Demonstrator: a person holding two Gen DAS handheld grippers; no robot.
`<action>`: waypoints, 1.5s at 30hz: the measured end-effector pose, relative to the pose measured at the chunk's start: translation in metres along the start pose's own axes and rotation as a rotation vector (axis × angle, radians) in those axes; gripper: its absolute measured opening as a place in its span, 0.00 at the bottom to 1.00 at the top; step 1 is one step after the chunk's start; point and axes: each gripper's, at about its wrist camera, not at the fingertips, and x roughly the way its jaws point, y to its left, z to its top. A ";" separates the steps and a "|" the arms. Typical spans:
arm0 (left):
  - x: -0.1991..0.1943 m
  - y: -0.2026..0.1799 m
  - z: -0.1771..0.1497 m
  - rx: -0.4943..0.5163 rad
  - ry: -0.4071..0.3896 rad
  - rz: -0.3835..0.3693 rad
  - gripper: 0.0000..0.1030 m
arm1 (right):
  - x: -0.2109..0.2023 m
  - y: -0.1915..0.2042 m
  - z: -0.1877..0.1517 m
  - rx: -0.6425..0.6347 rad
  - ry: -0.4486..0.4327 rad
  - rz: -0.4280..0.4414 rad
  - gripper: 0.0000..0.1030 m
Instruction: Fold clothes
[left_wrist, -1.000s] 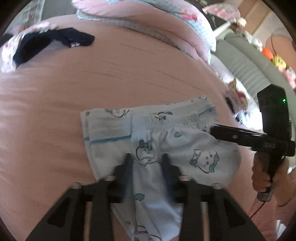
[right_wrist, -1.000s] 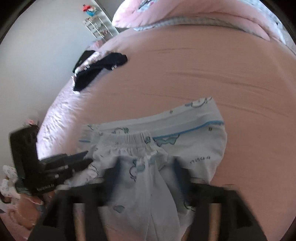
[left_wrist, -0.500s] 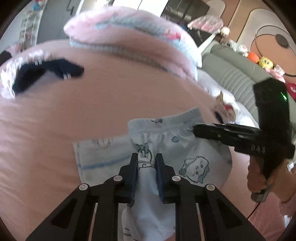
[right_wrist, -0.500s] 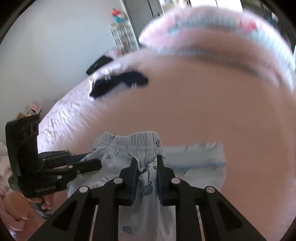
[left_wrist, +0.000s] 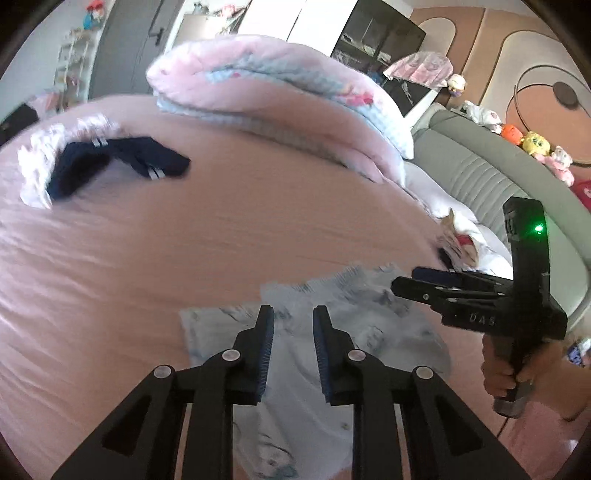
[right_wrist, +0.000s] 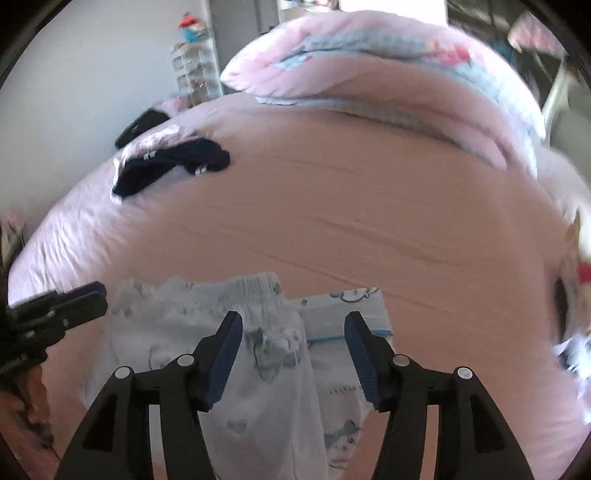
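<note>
Pale printed fabric let go, both grippers lifted off.

Lower centre of both views: left gripper (left_wrist: 293, 332) parted narrowly, right gripper (right_wrist: 293, 341) spread wide, neither gripping anything where half a second ago both pinched the elastic waistband. White cartoon-print pyjama trousers (right_wrist: 229, 332) dropped onto the matching folded top (right_wrist: 343, 314) on the pink bedsheet (right_wrist: 351, 206). Probably one fold finished; next grasp due. Farther off, upper left: navy garment (left_wrist: 118, 162); beyond, rolled pink quilt (left_wrist: 280, 96).
</note>
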 end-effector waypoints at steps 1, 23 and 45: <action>0.008 -0.004 -0.003 0.021 0.033 0.010 0.18 | -0.001 0.004 -0.004 -0.012 0.009 0.022 0.56; -0.033 0.000 -0.061 -0.339 0.044 0.005 0.39 | -0.033 -0.039 -0.111 0.377 0.076 0.039 0.60; 0.033 -0.066 -0.037 0.065 0.221 0.182 0.17 | 0.026 0.046 -0.054 -0.140 0.138 -0.156 0.60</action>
